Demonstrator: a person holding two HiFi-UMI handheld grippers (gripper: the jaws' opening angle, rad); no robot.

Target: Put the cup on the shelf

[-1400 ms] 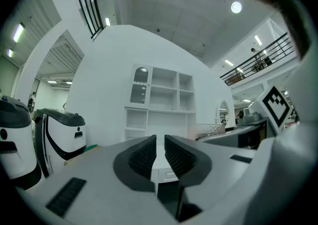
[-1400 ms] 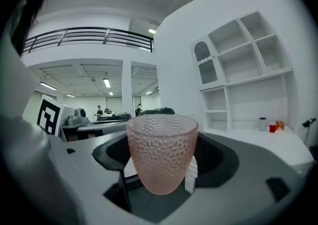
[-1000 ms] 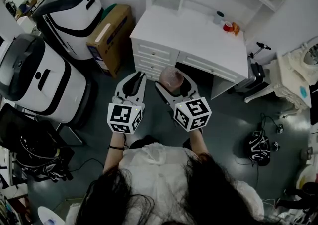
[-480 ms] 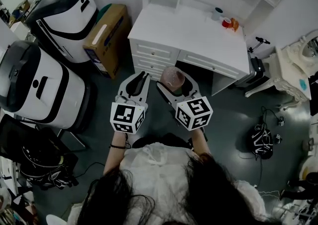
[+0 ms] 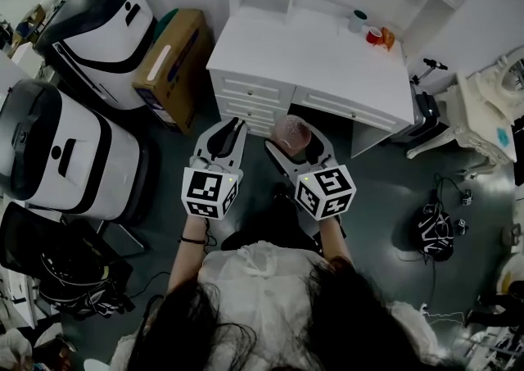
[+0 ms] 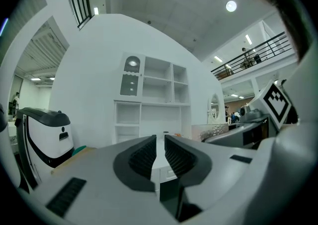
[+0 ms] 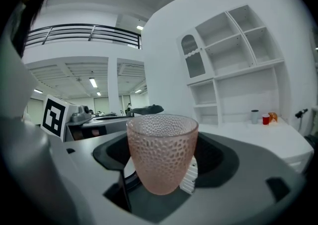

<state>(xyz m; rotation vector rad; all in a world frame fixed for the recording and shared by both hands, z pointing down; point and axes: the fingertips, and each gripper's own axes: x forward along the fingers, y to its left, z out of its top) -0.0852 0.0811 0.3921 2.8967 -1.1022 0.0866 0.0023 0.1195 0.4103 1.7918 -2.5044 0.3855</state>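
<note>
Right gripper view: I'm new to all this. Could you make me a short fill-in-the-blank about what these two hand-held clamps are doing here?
The cup is clamped in the ____ gripper.
Its dimpled wall is tinted ____.
It stands ____, mouth upward.
The left gripper is shut and holds ____.

Missing words: right; pink; upright; nothing.
</note>
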